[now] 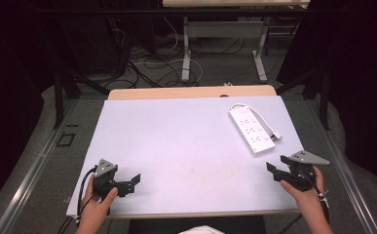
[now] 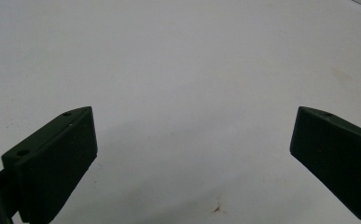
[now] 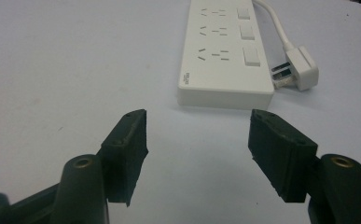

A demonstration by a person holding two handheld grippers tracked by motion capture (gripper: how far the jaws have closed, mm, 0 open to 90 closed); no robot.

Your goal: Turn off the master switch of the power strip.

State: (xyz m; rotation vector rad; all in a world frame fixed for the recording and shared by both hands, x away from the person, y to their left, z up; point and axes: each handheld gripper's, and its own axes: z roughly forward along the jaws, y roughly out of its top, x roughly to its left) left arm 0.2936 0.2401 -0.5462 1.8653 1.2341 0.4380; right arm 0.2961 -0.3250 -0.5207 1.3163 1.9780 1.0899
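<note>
The surface (image 1: 176, 146) takes up the middle of the high view, pale and mostly bare, so I have open room across its whole left and centre. The strip (image 1: 251, 129) lies flat at the right of centre, slanting toward the upper left, sockets up, well inside the right edge; I judge it was set there for my right hand. Its cable (image 1: 264, 119) loops round the far end and down its right side to the plug (image 3: 301, 68), which lies just beside the strip. My right claw (image 1: 278, 168) hovers at lower right, jaws wide and empty, aimed at the strip's near end. My left claw (image 1: 131, 182) rests at lower left near the front edge, also wide, over bare surface.
</note>
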